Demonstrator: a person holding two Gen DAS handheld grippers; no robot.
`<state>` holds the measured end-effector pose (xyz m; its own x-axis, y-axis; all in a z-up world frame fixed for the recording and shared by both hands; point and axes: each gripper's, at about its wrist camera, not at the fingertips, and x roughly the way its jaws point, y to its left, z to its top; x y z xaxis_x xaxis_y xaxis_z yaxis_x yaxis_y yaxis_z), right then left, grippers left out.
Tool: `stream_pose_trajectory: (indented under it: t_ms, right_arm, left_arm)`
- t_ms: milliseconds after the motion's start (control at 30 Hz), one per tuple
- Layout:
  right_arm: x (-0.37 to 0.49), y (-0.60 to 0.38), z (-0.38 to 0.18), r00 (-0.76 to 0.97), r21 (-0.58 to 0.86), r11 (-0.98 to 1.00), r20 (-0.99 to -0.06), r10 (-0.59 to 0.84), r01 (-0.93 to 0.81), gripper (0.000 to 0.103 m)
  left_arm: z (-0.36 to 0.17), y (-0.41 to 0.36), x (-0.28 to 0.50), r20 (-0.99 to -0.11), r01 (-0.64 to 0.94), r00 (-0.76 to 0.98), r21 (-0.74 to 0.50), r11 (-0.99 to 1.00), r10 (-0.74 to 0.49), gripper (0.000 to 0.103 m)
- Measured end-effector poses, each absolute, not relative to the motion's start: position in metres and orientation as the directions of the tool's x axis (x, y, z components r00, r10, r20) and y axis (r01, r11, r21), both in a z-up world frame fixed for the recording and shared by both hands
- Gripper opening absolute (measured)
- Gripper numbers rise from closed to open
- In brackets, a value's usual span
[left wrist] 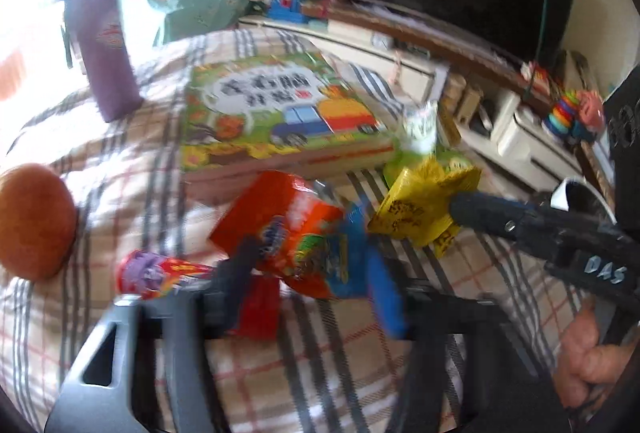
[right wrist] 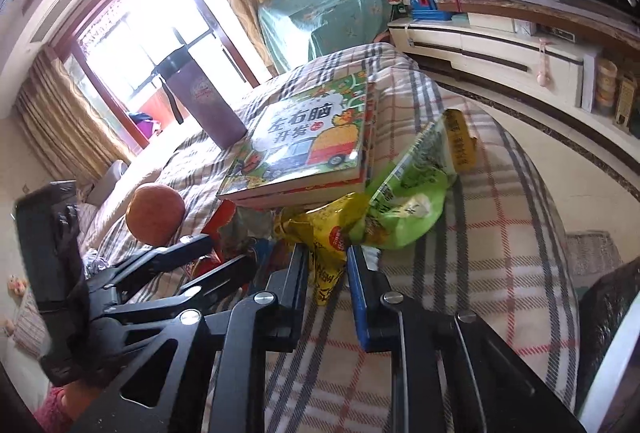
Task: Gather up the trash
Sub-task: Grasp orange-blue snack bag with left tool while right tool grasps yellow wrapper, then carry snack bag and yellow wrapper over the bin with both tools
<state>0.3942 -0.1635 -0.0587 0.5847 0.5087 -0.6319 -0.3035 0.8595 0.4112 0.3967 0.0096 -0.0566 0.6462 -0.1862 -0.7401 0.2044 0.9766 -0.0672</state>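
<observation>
Both grippers on snack wrappers, plaid-covered surface, trash bunched near its right edge.

Left gripper (left wrist: 308, 269) straddles the crumpled orange-red foil snack bag (left wrist: 288, 229); blurred, cannot tell whether clamped. Right gripper (right wrist: 328, 265) is clenched on the yellow crinkled plastic wrapper (right wrist: 320, 233), which touches the green snack packet (right wrist: 404, 205). Just beyond, the stacked green picture books (right wrist: 308, 137); farther, a purple cylindrical flask (right wrist: 212, 105). Risks: thin film may slip free, and lifting yellow could drag green off the edge.

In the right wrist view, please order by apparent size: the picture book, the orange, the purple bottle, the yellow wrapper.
1. Picture book, clearly largest.
2. Purple bottle.
3. Orange and yellow wrapper: look alike, and the wrapper is partly hidden, so unranked.
</observation>
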Motion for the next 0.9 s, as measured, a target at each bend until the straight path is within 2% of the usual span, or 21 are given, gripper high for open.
stream_pose_trajectory:
  t_ms: [67, 100, 133, 567, 900]
  right_arm:
    - [0.39, -0.167, -0.057, 0.587, 0.417, 0.857, -0.627, 0.513, -0.303, 0.017]
    - [0.387, -0.169, -0.056, 0.588, 0.419, 0.856, -0.624, 0.515, -0.304, 0.017]
    - [0.383, -0.172, -0.054, 0.59, 0.423, 0.854, -0.62, 0.517, -0.304, 0.017]
    - [0.323, -0.203, -0.043, 0.601, 0.441, 0.841, -0.593, 0.536, -0.315, 0.015]
    - [0.274, -0.22, -0.039, 0.611, 0.433, 0.846, -0.591, 0.527, -0.311, 0.015]
  left_arm:
    - [-0.059, 0.006, 0.397, -0.743, 0.209, 0.646, -0.052, 0.977, -0.178, 0.02]
    - [-0.059, 0.006, 0.396, -0.744, 0.213, 0.642, -0.062, 0.975, -0.187, 0.008]
    - [-0.059, 0.007, 0.395, -0.745, 0.216, 0.636, -0.077, 0.973, -0.2, 0.006]
    - [-0.043, 0.013, 0.327, -0.691, 0.209, 0.656, -0.221, 0.953, -0.304, 0.004]
    - [-0.034, 0.001, 0.267, -0.669, 0.212, 0.659, -0.273, 0.938, -0.344, 0.004]
